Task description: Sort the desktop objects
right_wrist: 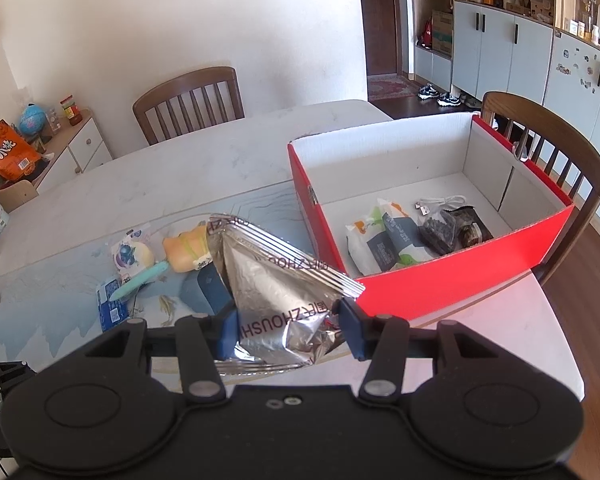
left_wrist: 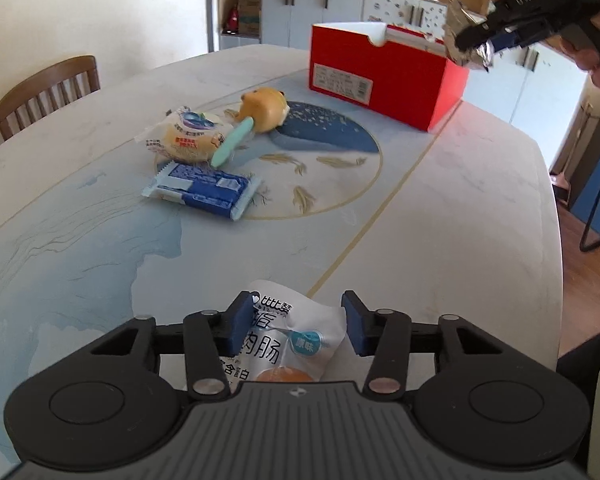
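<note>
My left gripper [left_wrist: 296,322] is low over the table's near edge with its blue pads on either side of a white sausage packet [left_wrist: 300,340]; whether they press it I cannot tell. My right gripper [right_wrist: 288,330] is shut on a silver foil snack bag [right_wrist: 276,288] and holds it in the air beside the red box [right_wrist: 440,288]; it also shows in the left wrist view [left_wrist: 484,40] above the box [left_wrist: 384,80]. The box holds several packets [right_wrist: 388,246] and a white cable [right_wrist: 444,202].
In the table's middle lie a round bread packet [left_wrist: 190,138], a blue biscuit packet [left_wrist: 204,190], a mint green stick [left_wrist: 232,142] and a yellow plush toy [left_wrist: 266,110]. Wooden chairs [right_wrist: 190,100] stand at the far side and behind the box [right_wrist: 548,152].
</note>
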A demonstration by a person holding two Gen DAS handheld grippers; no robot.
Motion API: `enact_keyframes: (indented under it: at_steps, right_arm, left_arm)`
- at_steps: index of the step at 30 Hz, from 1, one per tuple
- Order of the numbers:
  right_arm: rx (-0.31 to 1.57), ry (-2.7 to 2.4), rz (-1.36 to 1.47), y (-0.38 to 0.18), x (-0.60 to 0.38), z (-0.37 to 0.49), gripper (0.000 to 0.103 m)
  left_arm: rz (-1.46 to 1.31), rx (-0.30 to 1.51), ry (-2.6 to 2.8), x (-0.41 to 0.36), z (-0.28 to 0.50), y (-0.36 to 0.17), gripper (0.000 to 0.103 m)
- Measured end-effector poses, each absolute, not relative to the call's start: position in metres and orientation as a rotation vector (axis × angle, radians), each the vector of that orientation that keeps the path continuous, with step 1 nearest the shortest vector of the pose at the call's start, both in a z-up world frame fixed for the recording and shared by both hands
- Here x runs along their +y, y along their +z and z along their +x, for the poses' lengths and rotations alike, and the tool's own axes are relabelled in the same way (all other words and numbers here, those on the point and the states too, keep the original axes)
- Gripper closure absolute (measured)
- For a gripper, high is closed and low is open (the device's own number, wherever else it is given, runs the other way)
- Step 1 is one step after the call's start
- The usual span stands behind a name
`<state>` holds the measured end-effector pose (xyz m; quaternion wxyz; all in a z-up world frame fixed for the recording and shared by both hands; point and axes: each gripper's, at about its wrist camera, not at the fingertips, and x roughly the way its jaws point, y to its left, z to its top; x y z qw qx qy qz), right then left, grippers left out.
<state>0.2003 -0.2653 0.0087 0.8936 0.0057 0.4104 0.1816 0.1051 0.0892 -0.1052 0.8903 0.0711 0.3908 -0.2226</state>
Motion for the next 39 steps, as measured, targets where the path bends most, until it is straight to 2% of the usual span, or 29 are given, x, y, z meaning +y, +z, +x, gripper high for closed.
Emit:
enact_keyframes:
  at_steps: [8,9,11,17,19,20,21,23,29,37,39]
  right_arm:
    - [0.846,0.377,0.018,0.010,-0.267,0.204,0.052]
    - [0.845,0.376,0.019,0.010,-0.268,0.204,0.052]
    - [0.844,0.374,0.021,0.010,-0.269,0.205,0.052]
    - [0.843,0.371,0.023,0.010,-0.272,0.208,0.052]
    - [0.840,0.371,0.021,0.011,-0.272,0.208,0.052]
    - [0.840,0.371,0.022,0.011,-0.273,0.208,0.052]
    - [0.841,0.369,0.022,0.010,-0.273,0.209,0.052]
    - [0.844,0.367,0.024,0.011,-0.273,0.209,0.052]
    - [0.849,0.366,0.025,0.010,-0.273,0.208,0.052]
    - [0.852,0.366,0.017,0.009,-0.268,0.207,0.052]
    - [0.852,0.366,0.016,0.009,-0.268,0.207,0.052]
  left_arm:
    - [0.119,0.799,-0.437,0.085,0.107,-0.101,0.061]
    - [0.119,0.792,-0.435,0.084,0.107,-0.100,0.066]
    - [0.108,0.779,-0.442,0.084,0.107,-0.096,0.090]
    - [0.173,0.789,-0.425,0.074,0.106,-0.097,0.090]
    - [0.166,0.761,-0.426,0.075,0.101,-0.092,0.085]
    - [0.168,0.751,-0.420,0.076,0.099,-0.090,0.073]
    - [0.170,0.740,-0.414,0.077,0.096,-0.089,0.052]
    - [0.179,0.711,-0.393,0.081,0.091,-0.086,0.024]
    - [0.235,0.774,-0.357,0.101,0.095,-0.100,0.024]
    - [0.176,0.817,-0.366,0.111,0.106,-0.118,0.024]
    - [0.176,0.814,-0.363,0.110,0.106,-0.118,0.027]
